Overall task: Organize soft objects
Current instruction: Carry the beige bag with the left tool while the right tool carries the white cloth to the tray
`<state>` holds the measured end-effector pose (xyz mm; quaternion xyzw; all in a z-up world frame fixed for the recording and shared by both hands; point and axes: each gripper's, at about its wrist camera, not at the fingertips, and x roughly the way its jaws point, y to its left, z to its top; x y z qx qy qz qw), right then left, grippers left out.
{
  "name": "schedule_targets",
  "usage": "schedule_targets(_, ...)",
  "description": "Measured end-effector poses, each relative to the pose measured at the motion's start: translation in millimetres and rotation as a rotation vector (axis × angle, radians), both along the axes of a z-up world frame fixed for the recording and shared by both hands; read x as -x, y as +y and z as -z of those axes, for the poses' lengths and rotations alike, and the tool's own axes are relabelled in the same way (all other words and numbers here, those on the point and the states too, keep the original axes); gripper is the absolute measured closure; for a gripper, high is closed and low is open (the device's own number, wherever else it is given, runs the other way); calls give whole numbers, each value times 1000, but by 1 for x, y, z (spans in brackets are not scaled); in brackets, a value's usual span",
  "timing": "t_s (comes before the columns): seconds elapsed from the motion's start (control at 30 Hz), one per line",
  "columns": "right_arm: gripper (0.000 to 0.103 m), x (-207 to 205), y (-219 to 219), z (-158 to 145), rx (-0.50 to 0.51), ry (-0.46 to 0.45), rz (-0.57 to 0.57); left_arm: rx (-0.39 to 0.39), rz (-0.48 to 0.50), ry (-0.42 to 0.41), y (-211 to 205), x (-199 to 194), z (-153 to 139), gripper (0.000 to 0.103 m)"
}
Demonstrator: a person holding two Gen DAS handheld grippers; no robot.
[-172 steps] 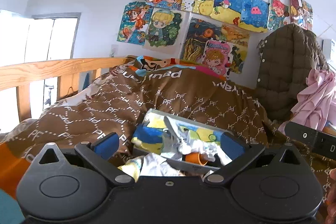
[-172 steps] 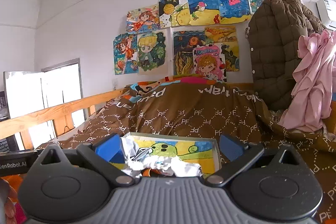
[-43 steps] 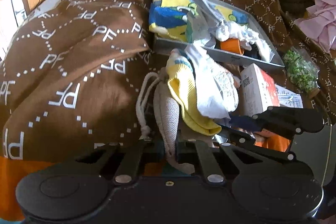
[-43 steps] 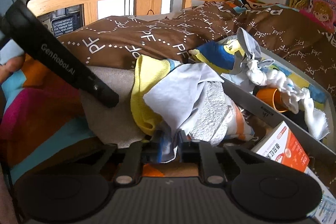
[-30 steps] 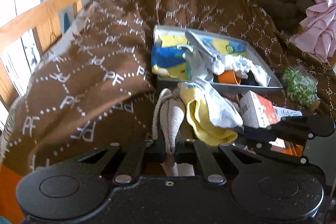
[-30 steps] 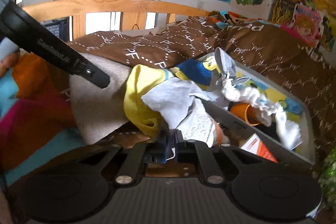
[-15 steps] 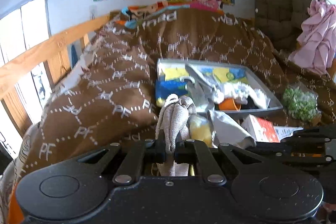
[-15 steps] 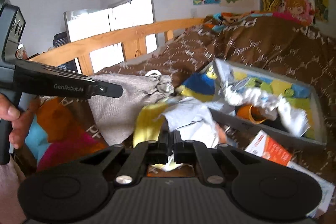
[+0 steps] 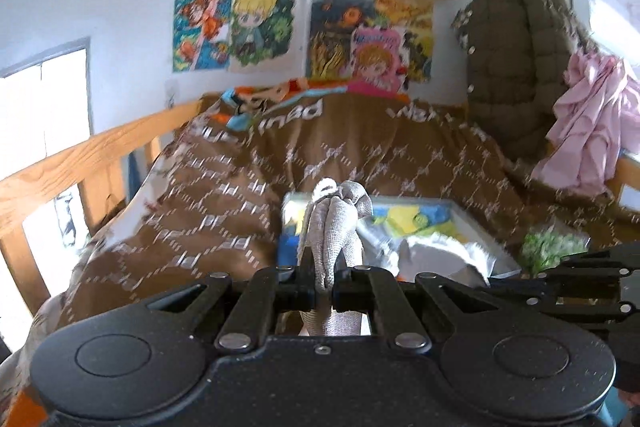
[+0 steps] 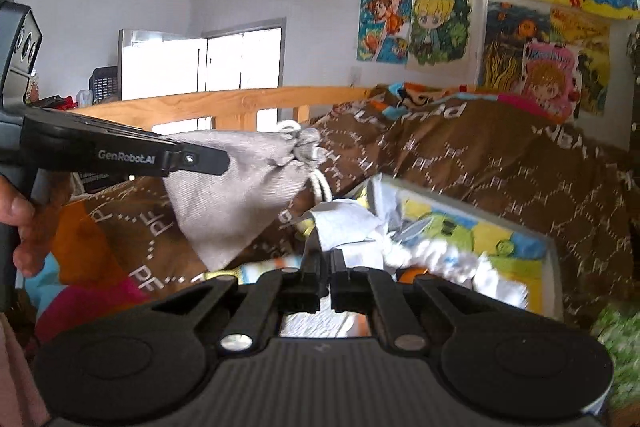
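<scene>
A grey drawstring pouch [image 10: 240,187] is held clamped at one edge between the closed jaws of the left gripper [image 9: 323,291], and in the right wrist view it is seen hanging aslant, its gathered neck and white cord [image 10: 320,187] turned toward the grey tray [image 10: 554,267] on the brown patterned quilt [image 10: 500,167]. The jaws of the right gripper [image 10: 325,287] are drawn together on a thin fold of pale grey cloth [image 10: 344,223], which rises just ahead of them, between pouch and tray. The pouch's long axis is judged to run from the left jaws toward the tray, so the left hand is the nearer to it, while the cloth lies nearer the right. Much of the tray's contents is smeared by blur, the pouch's lower end is hidden behind the right gripper's body, and what lies under the cloth cannot be made out.
</scene>
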<state>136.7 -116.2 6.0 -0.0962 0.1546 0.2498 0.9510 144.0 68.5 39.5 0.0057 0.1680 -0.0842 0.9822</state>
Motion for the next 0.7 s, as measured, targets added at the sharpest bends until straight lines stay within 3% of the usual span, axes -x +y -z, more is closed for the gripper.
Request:
schedule_targets(0.17, 98, -22, -6, -6, 4, -45, 18, 26, -8, -64, -12, -22, -2, 96)
schedule_targets(0.23, 98, -36, -13, -9, -6, -49, 40, 73, -20, -74, -13, -37, -2, 96)
schedule_targets(0.47, 98, -91, -33, -15, 6, -86, 118, 148, -44, -90, -21, -96, 7, 96)
schedule_targets(0.7, 98, -137, -44, -2, -14, -61, 150, 202, -38, -80, -27, -145, 28, 96)
